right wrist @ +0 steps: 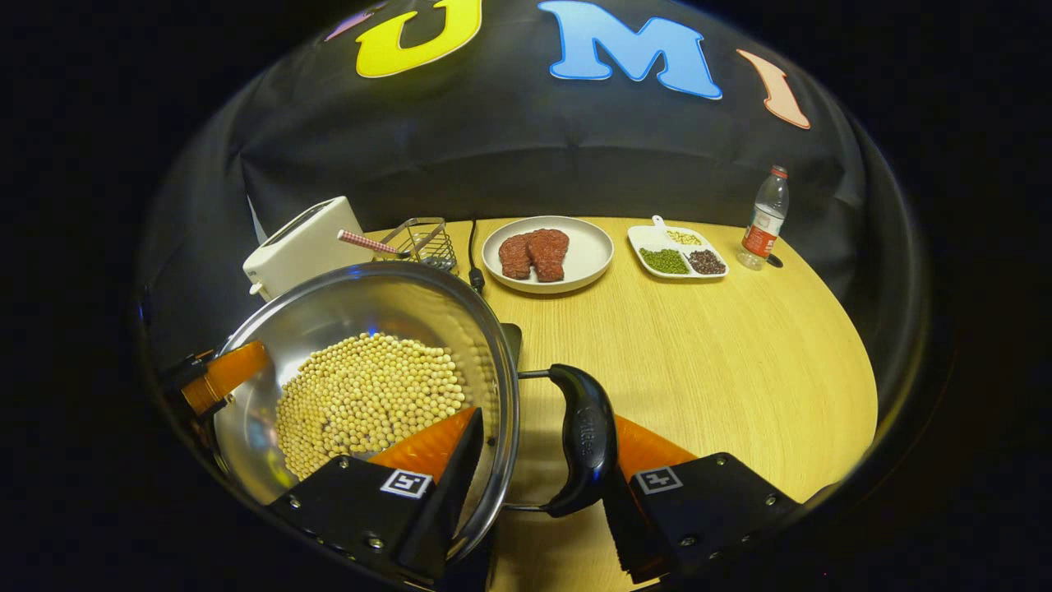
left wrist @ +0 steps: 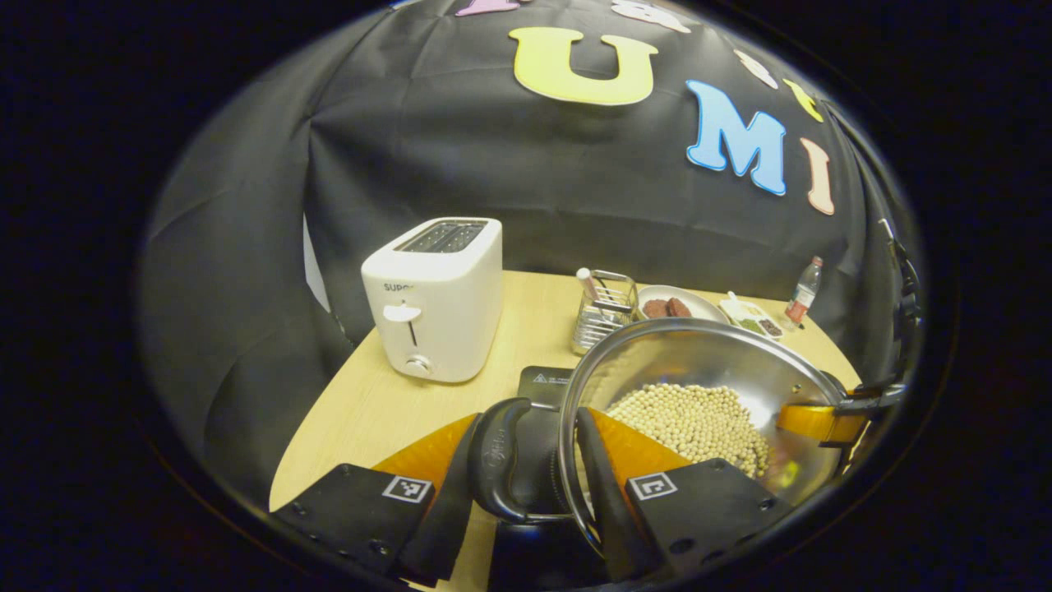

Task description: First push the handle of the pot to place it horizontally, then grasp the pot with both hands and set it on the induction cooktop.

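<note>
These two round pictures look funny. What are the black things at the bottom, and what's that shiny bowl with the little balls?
A person holds a grabbing tool in each hand, and each tool carries a camera looking along its two fingers. The left gripper view comes from the left tool, the right gripper view from the right tool. The shiny bowl is a pot full of pale beans. Each tool grips one of its black side handles, one finger inside the rim and one outside. On the wooden table also stand a white toaster, a wire rack, a plate of meat, a small dish and a bottle. A dark cooktop lies by the pot.
</note>
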The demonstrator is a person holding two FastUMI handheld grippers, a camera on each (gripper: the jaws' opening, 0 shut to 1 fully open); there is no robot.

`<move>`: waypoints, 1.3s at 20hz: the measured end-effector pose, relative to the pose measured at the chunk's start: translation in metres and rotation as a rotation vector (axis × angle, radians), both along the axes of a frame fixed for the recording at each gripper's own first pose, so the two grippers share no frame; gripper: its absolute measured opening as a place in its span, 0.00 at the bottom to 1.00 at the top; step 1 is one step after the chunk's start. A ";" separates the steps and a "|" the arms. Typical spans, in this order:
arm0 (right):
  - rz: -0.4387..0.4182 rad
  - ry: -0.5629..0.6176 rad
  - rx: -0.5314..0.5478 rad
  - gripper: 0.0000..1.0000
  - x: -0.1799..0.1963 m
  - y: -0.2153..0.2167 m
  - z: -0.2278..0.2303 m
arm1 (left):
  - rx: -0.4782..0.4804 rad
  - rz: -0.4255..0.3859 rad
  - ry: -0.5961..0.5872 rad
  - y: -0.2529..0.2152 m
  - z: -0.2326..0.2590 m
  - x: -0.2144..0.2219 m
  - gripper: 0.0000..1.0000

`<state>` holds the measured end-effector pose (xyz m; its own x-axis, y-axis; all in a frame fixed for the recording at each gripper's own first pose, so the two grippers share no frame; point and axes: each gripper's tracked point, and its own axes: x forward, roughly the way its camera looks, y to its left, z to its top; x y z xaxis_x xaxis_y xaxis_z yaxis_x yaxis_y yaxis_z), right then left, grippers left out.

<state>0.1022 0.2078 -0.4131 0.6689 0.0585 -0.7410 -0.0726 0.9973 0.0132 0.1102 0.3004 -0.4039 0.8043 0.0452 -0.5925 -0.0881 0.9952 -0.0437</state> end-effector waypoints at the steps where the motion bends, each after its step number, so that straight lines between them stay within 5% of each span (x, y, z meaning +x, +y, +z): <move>1: 0.002 0.002 0.000 0.75 0.001 0.003 -0.002 | -0.003 0.002 -0.002 0.004 -0.004 0.002 0.72; 11: 0.038 0.030 0.016 0.75 0.001 0.008 -0.012 | -0.030 0.000 -0.022 0.011 -0.018 -0.003 0.72; 18: 0.026 -0.023 0.033 0.75 0.006 0.001 0.004 | 0.010 0.046 -0.122 0.024 0.020 -0.009 0.76; 21: 0.036 -0.096 0.032 0.77 0.009 -0.011 0.033 | 0.024 0.134 -0.179 0.042 0.060 -0.019 0.85; 23: 0.052 -0.178 0.033 0.83 0.012 -0.020 0.068 | 0.017 0.183 -0.238 0.042 0.098 -0.027 0.82; 26: 0.060 -0.340 0.034 0.88 0.014 -0.042 0.146 | 0.050 0.168 -0.330 0.017 0.168 -0.040 0.85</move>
<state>0.1164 0.1655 -0.2675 0.8720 0.1261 -0.4730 -0.1370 0.9905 0.0115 0.0707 0.3174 -0.2359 0.9304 0.2154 -0.2965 -0.2401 0.9695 -0.0490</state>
